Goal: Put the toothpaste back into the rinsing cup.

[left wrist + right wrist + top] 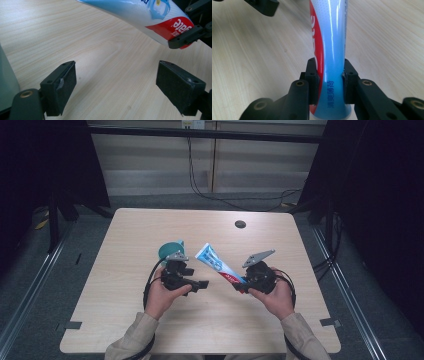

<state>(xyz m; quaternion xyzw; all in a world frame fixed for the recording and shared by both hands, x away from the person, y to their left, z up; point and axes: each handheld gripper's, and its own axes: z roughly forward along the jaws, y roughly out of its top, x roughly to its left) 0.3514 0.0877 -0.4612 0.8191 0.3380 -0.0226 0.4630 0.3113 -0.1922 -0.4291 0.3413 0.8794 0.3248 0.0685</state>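
Right gripper (240, 286): clamped on toothpaste tube (216, 263), lifted above table (125, 285), slanting up-left | left gripper (202, 285): jaws wide, nothing between, just beside tube | teal cup (169, 250) behind left gripper.

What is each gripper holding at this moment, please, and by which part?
The right gripper clamps the toothpaste tube near its red end; the left gripper is open, holding nothing.

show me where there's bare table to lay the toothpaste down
Free: the near strip of table between the two forearms, the far half around the dark hole, and both side edges. Crowded: the middle, where cup, left gripper, toothpaste and right gripper sit close.
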